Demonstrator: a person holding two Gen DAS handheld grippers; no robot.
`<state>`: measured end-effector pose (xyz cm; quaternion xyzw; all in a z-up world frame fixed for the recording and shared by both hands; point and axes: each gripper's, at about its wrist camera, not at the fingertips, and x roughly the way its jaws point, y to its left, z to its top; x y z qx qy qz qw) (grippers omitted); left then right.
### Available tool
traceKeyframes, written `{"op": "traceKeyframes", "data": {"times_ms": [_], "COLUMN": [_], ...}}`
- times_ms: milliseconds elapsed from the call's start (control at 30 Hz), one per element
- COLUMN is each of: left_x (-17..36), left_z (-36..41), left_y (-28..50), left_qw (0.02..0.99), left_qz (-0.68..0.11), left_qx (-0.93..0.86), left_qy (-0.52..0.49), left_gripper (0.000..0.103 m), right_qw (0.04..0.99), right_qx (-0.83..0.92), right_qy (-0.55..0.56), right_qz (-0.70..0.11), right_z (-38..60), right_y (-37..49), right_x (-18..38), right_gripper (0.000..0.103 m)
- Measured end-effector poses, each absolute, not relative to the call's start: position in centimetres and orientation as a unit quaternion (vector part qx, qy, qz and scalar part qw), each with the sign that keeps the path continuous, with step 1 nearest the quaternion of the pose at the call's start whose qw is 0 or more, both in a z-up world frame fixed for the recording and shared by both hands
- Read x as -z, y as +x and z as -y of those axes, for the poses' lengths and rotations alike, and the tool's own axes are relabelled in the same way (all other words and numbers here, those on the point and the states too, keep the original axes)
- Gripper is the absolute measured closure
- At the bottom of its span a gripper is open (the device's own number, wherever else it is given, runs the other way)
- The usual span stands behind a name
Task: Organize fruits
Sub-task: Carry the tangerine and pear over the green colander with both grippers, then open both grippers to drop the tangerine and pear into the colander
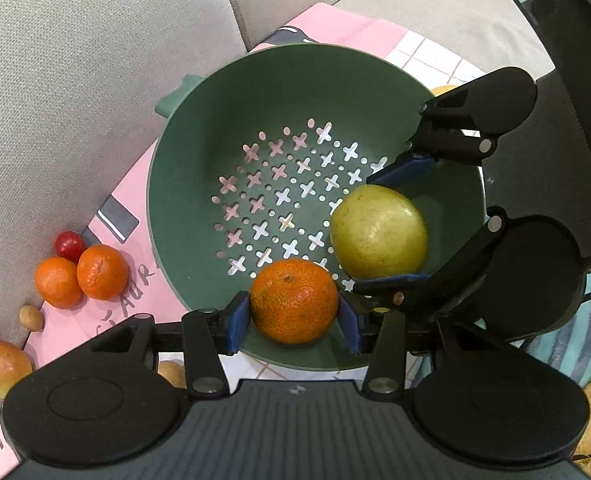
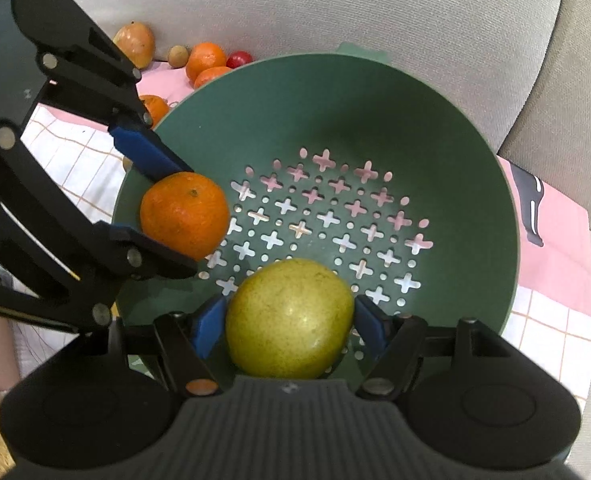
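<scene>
The left gripper has its blue pads pressed on both sides of a fruit, and the right gripper is closed the same way, with its fingers pointing across the left one's.

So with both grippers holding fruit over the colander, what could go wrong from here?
1. The left gripper with its orange tangerine and the right gripper with its yellow-green pear crowd one side of the green perforated plastic colander; their fingers could collide.
2. Dropped fruit might roll.
</scene>
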<state>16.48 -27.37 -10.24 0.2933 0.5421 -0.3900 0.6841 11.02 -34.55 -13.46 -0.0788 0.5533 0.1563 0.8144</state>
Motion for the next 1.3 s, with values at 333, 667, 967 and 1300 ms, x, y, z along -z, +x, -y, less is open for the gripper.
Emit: {"op": "traceKeyframes", "data": {"times_ms": [333, 667, 967, 1300], "left_x": [8.5, 4.1, -0.3, -1.8], "left_z": [26.3, 22.9, 17.3, 9.6], "left_y": [15.9, 14.9, 13.3, 11.6], "left_qw": [0.711, 0.756, 0.822, 0.878], "left_qz": [-0.518, -0.468, -0.425, -0.381], "left_qx": [0.384, 0.378, 0.324, 0.252], "left_qy": [0.279, 0.259, 0.199, 0.145], "left_gripper": [0.038, 0.036, 0.036, 0.036], "right_qw": [0.836, 0.872, 0.908, 0.927], "right_qx": [-0.140, -0.092, -0.051, -0.082], "right_qy": [-0.094, -0.085, -0.022, 0.063], "right_qz": [-0.523, -0.473, -0.416, -0.362], "right_z": [34.9, 34.1, 32.0, 26.2], "right_y": [10.7, 9.4, 7.1, 4.5], "right_x": [11.1, 7.6, 4.4, 3.8], "right_gripper": [0.015, 0.015, 0.009, 0.007]}}
